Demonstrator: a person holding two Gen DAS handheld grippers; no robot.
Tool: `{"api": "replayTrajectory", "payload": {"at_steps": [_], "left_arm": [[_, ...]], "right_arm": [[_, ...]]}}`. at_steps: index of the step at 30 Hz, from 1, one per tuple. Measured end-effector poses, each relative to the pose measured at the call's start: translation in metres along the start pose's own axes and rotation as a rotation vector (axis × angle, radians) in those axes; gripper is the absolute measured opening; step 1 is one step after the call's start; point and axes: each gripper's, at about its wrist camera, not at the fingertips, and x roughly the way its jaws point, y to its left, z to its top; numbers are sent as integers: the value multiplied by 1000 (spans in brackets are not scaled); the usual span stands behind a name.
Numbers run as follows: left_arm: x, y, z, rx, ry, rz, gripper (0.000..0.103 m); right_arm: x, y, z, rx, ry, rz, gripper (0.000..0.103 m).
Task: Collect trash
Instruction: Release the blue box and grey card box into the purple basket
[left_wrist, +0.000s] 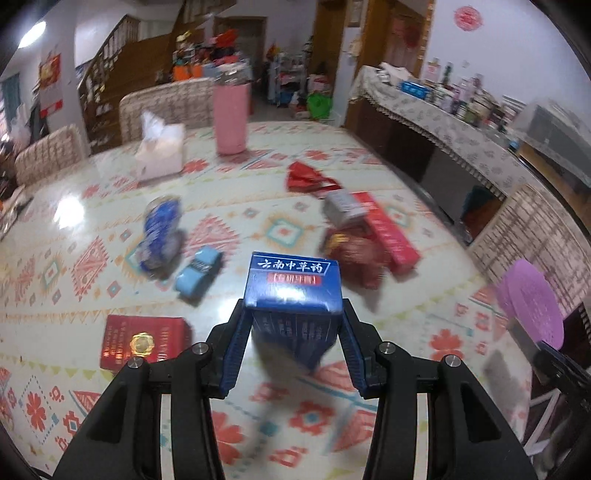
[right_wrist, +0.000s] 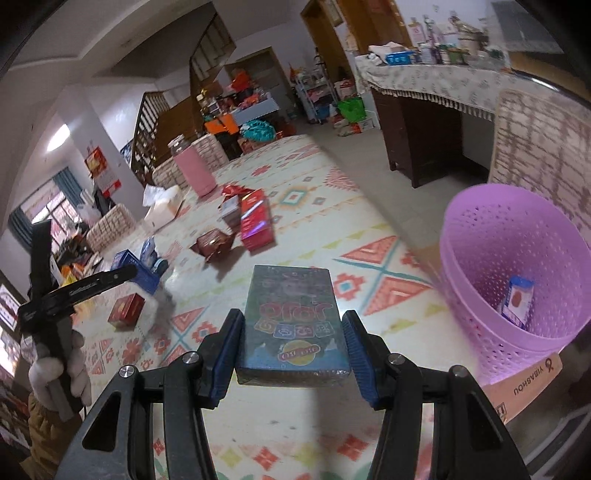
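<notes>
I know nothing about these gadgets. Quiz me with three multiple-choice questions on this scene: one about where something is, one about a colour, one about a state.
1. Where is the basket?
A. on the table's centre
B. off the table's edge, right of the right tool
C. on the stairs

2. What colour is the box in the left tool?
A. blue
B. green
C. yellow

3. What is in the basket?
A. nothing
B. it is full to the rim
C. one small blue and white carton

Answers: 1 B, it stands beyond the patterned table in the right wrist view. 2 A, its top and sides are blue. 3 C, a single carton lies at the bottom.
</notes>
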Motion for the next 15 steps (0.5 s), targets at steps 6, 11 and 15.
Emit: {"api": "replayTrajectory", "payload": {"at_steps": [6, 11, 15], "left_arm": [[-1, -43, 3, 36, 28, -61, 46], [-11, -89, 9, 98, 19, -120, 46], [-19, -135, 17, 169, 8, -173, 46]], "right_arm": [[-13, -31, -3, 47, -18, 6, 59], [-29, -60, 0, 82, -49, -10, 59], [-46, -87, 5, 115, -86, -33, 59]]}}
